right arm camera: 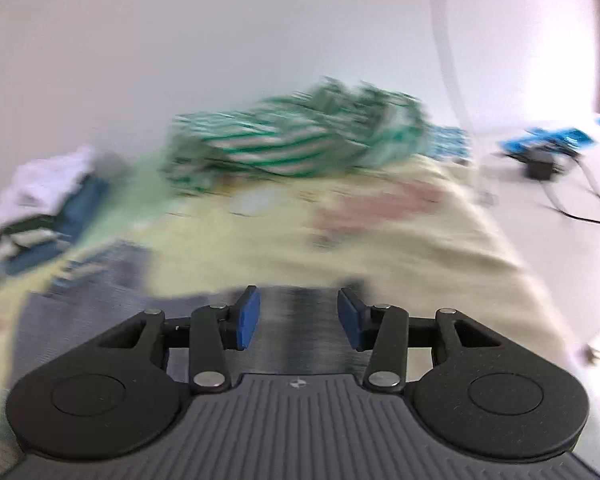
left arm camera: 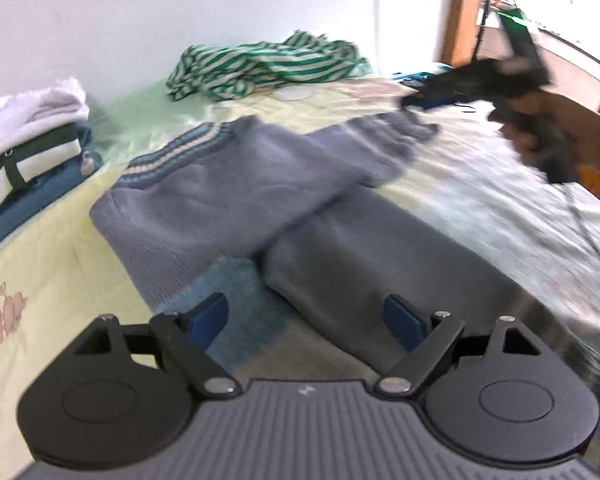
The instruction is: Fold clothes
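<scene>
Currently we hold both jaw sets released: left gripper over the grey sweater, right gripper beyond its sleeve, ready to regrasp.

Legible text: none. The pale yellow bedsheet carries a pink printed motif at its left edge in the left wrist view, possibly lettering, too blurred and cropped to read. Each tool body bears a small white emblem on its ribbed grey housing; it is a mark only, with no readable characters.
</scene>
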`<action>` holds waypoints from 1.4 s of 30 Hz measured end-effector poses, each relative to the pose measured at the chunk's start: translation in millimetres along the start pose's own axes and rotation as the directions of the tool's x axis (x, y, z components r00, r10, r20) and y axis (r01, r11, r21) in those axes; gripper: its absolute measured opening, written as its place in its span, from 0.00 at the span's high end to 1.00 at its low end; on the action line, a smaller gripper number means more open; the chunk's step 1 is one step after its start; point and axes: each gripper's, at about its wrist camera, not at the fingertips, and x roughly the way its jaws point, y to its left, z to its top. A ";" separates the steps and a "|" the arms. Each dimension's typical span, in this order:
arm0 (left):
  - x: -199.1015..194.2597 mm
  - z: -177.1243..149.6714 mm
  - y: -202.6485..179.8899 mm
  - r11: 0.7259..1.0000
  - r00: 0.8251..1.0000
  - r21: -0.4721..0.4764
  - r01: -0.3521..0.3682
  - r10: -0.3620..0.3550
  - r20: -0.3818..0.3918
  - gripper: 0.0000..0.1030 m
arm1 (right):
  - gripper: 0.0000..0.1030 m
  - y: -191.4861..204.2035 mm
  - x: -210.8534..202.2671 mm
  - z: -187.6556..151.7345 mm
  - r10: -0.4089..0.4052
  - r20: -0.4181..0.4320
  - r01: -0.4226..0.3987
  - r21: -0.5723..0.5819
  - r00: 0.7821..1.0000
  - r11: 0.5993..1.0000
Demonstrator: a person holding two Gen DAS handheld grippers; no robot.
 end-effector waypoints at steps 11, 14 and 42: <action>41.3 16.6 13.0 1.000 0.999 -0.013 -0.015 0.015 -0.039 0.12 | 0.53 -2.9 28.2 -5.6 0.015 0.027 -0.012 -0.106 1.000 0.994; 44.6 15.9 16.9 0.999 0.999 -0.043 -0.001 -0.001 -0.043 0.11 | 0.82 -2.8 29.9 -6.4 -0.008 0.045 0.014 -0.147 0.999 0.989; 67.7 59.8 59.6 0.996 0.998 0.091 -0.006 0.012 -0.058 0.02 | 0.93 -15.2 -92.2 60.3 0.250 0.453 -0.356 0.165 0.856 0.920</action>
